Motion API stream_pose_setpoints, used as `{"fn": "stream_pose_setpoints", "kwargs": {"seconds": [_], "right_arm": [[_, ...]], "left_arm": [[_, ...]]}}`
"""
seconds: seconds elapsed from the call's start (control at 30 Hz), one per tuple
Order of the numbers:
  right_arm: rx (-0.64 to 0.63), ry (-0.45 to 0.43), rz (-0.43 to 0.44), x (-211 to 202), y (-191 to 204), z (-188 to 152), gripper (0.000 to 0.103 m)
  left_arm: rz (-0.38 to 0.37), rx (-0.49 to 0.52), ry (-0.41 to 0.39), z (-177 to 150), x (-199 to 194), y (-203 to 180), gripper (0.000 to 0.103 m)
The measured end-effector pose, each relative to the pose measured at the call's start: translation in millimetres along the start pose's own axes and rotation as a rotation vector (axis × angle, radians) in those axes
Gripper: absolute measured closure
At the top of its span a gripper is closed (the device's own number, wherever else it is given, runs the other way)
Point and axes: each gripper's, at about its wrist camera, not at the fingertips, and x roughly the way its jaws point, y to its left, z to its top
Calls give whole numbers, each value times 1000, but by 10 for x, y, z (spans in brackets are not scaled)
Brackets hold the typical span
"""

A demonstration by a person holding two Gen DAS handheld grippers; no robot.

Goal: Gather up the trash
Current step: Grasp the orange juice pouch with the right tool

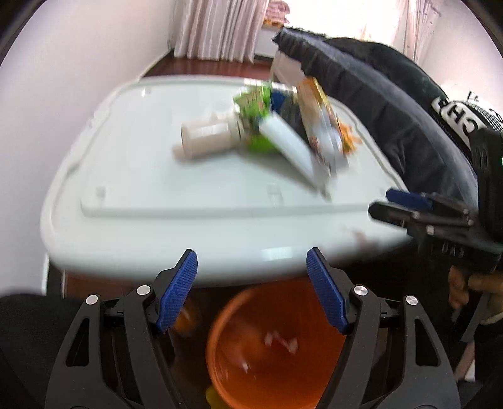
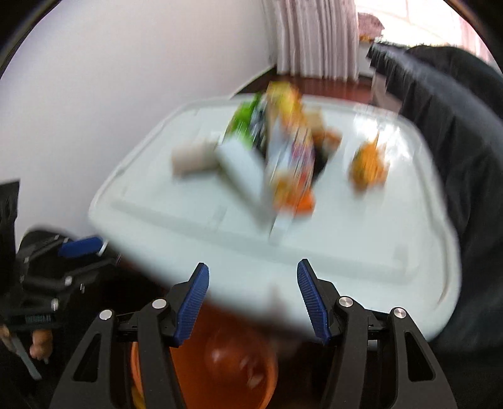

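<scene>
A pile of trash lies on the white table (image 1: 157, 195): a beige bottle (image 1: 207, 137), a green wrapper (image 1: 254, 103), a white box (image 1: 290, 146) and an orange printed packet (image 1: 323, 126). The right wrist view shows the same pile blurred, with the packet (image 2: 292, 151) and a separate orange scrap (image 2: 367, 166). An orange bin (image 1: 276, 352) with a few scraps inside stands below the table's near edge; it also shows in the right wrist view (image 2: 226, 361). My left gripper (image 1: 251, 289) is open and empty above the bin. My right gripper (image 2: 253, 302) is open and empty over the table edge.
A dark jacket (image 1: 393, 103) lies along the table's right side. A white wall stands at the left and curtains (image 1: 220, 28) at the back. The right gripper shows at the right of the left wrist view (image 1: 405, 204), and the left gripper at the left of the right wrist view (image 2: 81, 247).
</scene>
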Motion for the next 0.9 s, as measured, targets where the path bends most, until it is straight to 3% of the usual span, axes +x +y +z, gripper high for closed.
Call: {"fn": "stream_pose_setpoints", "kwargs": {"seconds": [0.2,0.4,0.5,0.57,0.63,0.9], "right_arm": [[3,-47,-62,315,-199,682,44],[53,17,-84,883,-282,956,42],[70,66,-63,1016,-268,962,54],[20,48,-89,965,-198,956,67],[8,34,-94,898,-184,930,71],[97,-161,-69,54,-491,722,72]], "left_arm": [[28,-28,-50,356,232,48,33],[45,-64,2,240,454,164,32],[31,-74,18,213,482,175,32],[26,-71,16,220,485,163,32],[16,-73,17,212,491,129,32],[-50,-148,44,321,642,-201,33]]}}
